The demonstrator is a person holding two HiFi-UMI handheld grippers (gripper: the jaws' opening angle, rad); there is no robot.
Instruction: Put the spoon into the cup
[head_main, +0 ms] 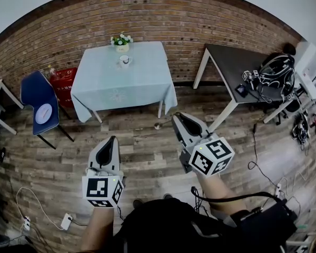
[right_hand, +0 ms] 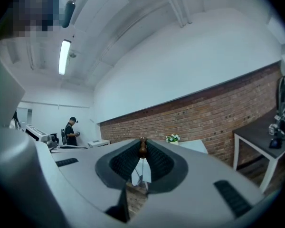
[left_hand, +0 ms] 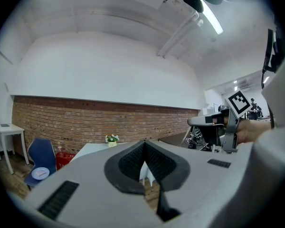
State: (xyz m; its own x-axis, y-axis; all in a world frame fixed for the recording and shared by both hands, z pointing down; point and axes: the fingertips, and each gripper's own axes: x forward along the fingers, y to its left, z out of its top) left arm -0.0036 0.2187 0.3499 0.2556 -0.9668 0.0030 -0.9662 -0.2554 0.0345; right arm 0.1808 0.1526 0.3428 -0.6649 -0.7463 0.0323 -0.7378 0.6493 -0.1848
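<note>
A white cup (head_main: 125,61) stands on the far table with the pale blue cloth (head_main: 121,86), next to a small flower pot (head_main: 121,41). Both grippers are held level over the wooden floor, well short of that table. My right gripper (head_main: 175,116) is shut on a spoon; in the right gripper view its brown handle end (right_hand: 142,148) sticks up between the tips (right_hand: 142,144) and a thin stem hangs below. My left gripper (head_main: 114,139) is shut and holds nothing, its tips meeting (left_hand: 144,146). In both gripper views the jaws hide the cup.
A blue chair (head_main: 39,101) bearing a white plate (head_main: 43,113) and a red object (head_main: 66,80) stand left of the table. A dark table (head_main: 237,62) with gear is at the right. Cables (head_main: 263,167) lie on the floor. A person (right_hand: 71,131) stands far off.
</note>
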